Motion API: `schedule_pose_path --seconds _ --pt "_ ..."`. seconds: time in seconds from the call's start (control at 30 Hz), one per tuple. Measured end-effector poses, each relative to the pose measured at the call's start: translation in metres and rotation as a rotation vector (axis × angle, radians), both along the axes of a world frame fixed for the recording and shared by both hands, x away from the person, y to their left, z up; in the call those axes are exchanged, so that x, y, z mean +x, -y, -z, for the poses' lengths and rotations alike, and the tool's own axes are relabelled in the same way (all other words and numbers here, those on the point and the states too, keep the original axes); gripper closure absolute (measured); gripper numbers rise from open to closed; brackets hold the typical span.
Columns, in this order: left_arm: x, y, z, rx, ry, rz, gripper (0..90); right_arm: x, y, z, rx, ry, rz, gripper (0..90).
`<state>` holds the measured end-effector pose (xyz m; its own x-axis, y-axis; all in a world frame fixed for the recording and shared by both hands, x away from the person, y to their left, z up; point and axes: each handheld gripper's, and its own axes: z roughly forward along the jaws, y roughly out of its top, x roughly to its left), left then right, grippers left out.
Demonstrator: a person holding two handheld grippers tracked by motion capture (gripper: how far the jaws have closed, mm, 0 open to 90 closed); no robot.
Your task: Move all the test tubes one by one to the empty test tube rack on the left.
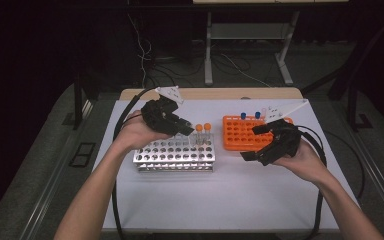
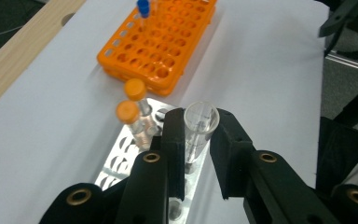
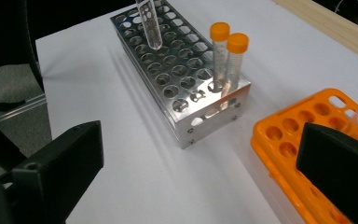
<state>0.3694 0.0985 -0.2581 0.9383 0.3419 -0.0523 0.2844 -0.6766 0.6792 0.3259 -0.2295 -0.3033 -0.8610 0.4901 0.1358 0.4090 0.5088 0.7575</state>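
White paper is covering the surface (image 1: 230, 200), with a dark room and trailing cables lying behind it. Left gripper (image 2: 197, 140) is hovering over the metal rack (image 1: 175, 156), its fingers (image 2: 173, 140) clamped on a clear glass test tube (image 2: 200, 122) just below the open rim; seen from the right gripper view, the tube's rounded bottom (image 3: 153, 43) is hanging above the rack's holes, not yet seated. Right gripper (image 1: 261, 142) is sitting near the orange rack (image 1: 242, 134), fingers (image 3: 60, 163) standing wide apart with nothing between them.

Handling judgement: the tube is looking light, stiff, smooth and breakable, so a firm squeeze risks cracking it and a loose one risks a slip. Taking it on the upper wall, below the rim, is keeping the lower end free to enter a hole; the tube needs to be kept upright going in.

Count: two racks (one metal, one orange). Two orange-capped tubes (image 3: 228, 56) are standing side by side at one end of the metal rack. Two blue-capped tubes (image 1: 250, 115) are standing at the far edge of the orange rack. One uncapped glass tube is in the left gripper.
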Motion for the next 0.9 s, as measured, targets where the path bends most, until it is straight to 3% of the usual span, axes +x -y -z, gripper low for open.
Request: schedule_pose_path --seconds 0.33,0.47,0.7,0.9 --pt "0.024 -0.008 0.010 -0.008 -0.002 -0.078 74.7 -0.005 0.025 0.009 0.018 -0.013 0.057 0.3" --pt "0.033 -0.008 0.015 -0.022 -0.005 -0.102 74.7 -0.010 0.035 0.017 0.049 -0.016 0.081 0.3" --pt "0.047 -0.005 0.027 -0.012 -0.014 -0.118 74.7 -0.018 0.054 0.032 0.101 -0.030 0.127 0.3" --pt "0.053 -0.001 0.035 -0.009 -0.026 -0.114 74.7 -0.020 0.063 0.042 0.112 -0.048 0.150 0.3"
